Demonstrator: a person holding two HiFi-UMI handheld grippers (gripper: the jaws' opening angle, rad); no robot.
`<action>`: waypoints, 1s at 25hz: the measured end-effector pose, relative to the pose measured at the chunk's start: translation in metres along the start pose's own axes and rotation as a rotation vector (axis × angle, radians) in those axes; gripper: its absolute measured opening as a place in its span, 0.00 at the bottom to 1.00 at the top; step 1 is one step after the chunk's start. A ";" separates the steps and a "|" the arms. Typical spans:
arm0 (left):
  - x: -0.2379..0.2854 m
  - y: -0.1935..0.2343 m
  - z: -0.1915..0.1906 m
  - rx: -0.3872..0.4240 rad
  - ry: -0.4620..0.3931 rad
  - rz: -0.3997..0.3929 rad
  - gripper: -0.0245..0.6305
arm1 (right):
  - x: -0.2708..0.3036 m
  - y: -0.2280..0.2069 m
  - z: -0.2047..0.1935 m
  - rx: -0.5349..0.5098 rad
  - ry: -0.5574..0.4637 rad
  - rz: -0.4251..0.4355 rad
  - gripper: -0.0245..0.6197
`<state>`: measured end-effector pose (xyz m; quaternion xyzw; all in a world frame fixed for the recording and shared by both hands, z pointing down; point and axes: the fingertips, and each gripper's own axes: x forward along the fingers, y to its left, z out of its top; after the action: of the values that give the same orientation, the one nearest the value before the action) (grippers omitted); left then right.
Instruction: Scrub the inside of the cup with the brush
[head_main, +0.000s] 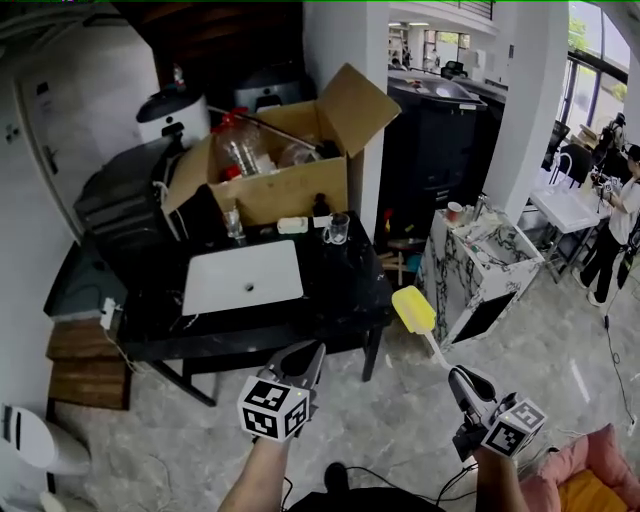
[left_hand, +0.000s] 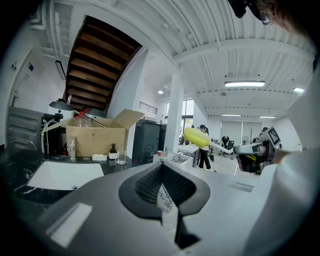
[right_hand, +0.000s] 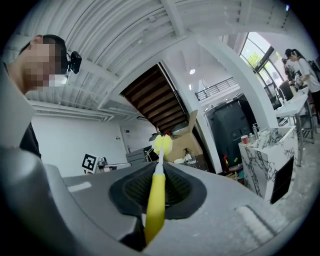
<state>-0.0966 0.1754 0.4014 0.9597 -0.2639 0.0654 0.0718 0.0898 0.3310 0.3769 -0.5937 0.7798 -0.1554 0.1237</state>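
1. The left claw (head_main: 306, 358) is clenched, with nothing between its jaws.
2. The brush (head_main: 414, 310) is grasped by its handle in the right claw (head_main: 464, 380), with the yellow head pointing forward.
3. The cup (head_main: 337, 229) is set upright on the desk (head_main: 340, 285), just before the cardboard box (head_main: 290, 190) and well apart from both claws.

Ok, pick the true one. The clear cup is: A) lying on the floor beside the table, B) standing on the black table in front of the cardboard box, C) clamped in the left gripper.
B: the cup stands on the black table just in front of the cardboard box, while the left gripper is shut with nothing in it and the right gripper holds the brush.
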 end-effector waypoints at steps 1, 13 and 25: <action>-0.001 0.008 0.002 -0.002 -0.004 0.002 0.07 | 0.005 -0.003 0.002 -0.016 0.003 -0.013 0.10; -0.009 0.075 -0.006 -0.055 0.005 0.050 0.07 | 0.063 -0.008 -0.005 -0.062 0.063 -0.022 0.10; 0.059 0.094 -0.002 -0.039 0.053 0.079 0.07 | 0.122 -0.056 0.013 0.025 0.046 0.073 0.10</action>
<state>-0.0951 0.0664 0.4230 0.9449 -0.3006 0.0885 0.0950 0.1116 0.1989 0.3859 -0.5595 0.8016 -0.1738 0.1186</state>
